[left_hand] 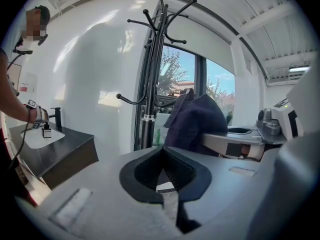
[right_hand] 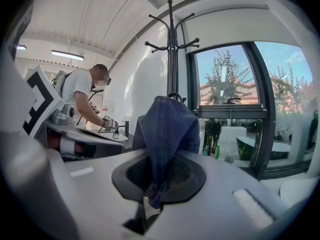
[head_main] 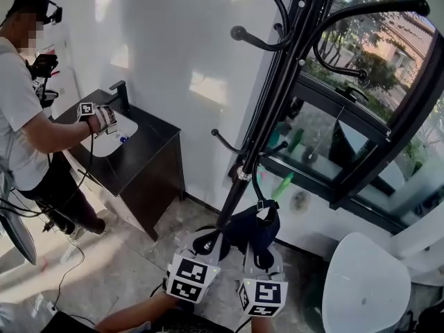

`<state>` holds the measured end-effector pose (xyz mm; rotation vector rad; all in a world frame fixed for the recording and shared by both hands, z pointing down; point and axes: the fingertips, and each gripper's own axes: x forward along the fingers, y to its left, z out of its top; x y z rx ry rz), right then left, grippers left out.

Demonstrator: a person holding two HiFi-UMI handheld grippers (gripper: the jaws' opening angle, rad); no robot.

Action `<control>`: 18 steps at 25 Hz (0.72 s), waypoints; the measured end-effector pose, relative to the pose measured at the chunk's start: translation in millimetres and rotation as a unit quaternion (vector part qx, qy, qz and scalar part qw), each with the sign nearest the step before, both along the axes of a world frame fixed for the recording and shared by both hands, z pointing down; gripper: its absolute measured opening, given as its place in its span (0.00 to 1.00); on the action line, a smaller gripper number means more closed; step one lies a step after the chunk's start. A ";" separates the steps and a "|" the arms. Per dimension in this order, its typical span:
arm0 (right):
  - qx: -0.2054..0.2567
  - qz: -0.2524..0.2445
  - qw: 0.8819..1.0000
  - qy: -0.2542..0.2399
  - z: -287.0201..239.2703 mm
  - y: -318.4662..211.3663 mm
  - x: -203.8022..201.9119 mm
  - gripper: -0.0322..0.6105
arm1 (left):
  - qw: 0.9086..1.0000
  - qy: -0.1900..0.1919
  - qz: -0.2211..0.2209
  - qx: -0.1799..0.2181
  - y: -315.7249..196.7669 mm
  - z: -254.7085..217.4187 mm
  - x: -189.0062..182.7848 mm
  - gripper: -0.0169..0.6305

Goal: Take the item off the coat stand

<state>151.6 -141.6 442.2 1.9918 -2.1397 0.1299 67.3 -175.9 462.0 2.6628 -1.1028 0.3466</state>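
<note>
The coat stand point(head_main: 277, 103) rises just ahead of both tools, a tall black pole with curved arms, backed by a white wall point(head_main: 173, 61) on the left and a black window frame point(head_main: 361, 137) on the right. A dark surface point(head_main: 149, 151), where another person point(head_main: 21, 116) works, lies well off to the left tool's side, so the clearest room looks to be straight back toward the holder.

The dark blue cloth item point(right_hand: 165, 129) hangs from a low hook point(head_main: 258, 182) directly above the right tool point(right_hand: 150, 194), whose jaws are clamped on a lower fold of it. It looks soft, light and limp; it would likely drape and snag, so lifting its top loop clear of the hook tip matters.

The left tool point(left_hand: 165, 184) sits beside it, jaws together on nothing.
</note>
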 end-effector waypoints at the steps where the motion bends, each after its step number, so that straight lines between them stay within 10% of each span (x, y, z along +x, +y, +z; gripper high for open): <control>1: 0.000 0.002 1.000 -0.003 -0.2 3.5 1.3 0.08 | 1.000 0.000 0.000 0.001 2.8 -0.7 0.2 0.03; 18: -0.003 0.015 1.000 -0.022 -1.2 60.2 2.3 0.08 | 1.000 0.000 0.005 0.019 51.7 -11.1 0.9 0.03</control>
